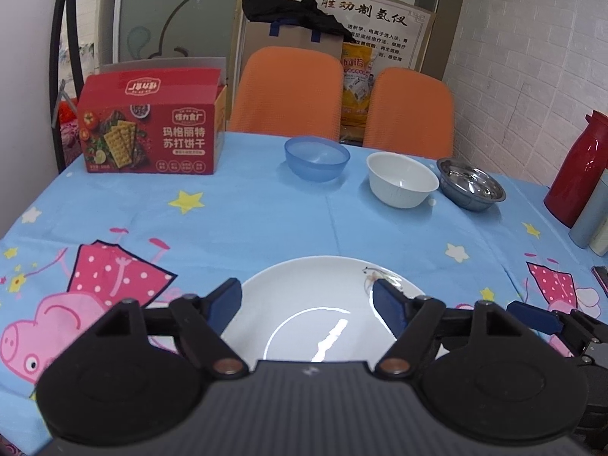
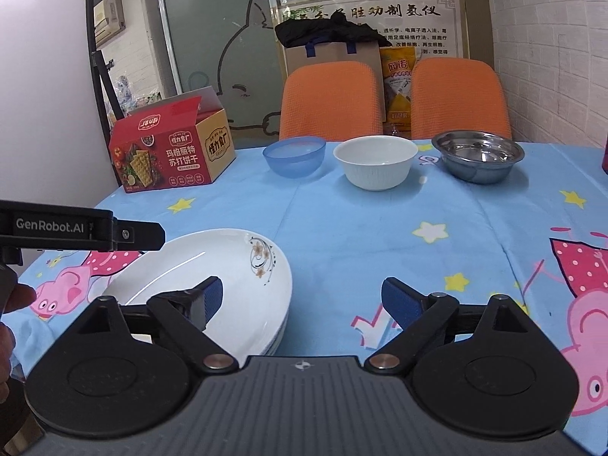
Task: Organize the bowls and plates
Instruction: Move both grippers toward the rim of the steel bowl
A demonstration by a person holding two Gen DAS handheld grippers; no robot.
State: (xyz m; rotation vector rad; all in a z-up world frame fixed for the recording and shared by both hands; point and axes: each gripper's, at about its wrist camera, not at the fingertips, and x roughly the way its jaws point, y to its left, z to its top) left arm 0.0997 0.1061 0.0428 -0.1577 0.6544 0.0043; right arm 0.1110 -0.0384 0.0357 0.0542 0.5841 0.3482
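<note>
A stack of white plates with a flower print lies on the near part of the table. My left gripper is open, its jaws spread above the top plate and empty. My right gripper is open and empty, its left finger over the stack's right rim, its right finger over bare cloth. At the far side stand a blue plastic bowl, a white bowl and a steel bowl, in a row, apart from each other.
A red cracker box stands at the far left. A red flask and grey bottles stand at the right edge. Two orange chairs are behind the table. The blue cartoon tablecloth covers the table.
</note>
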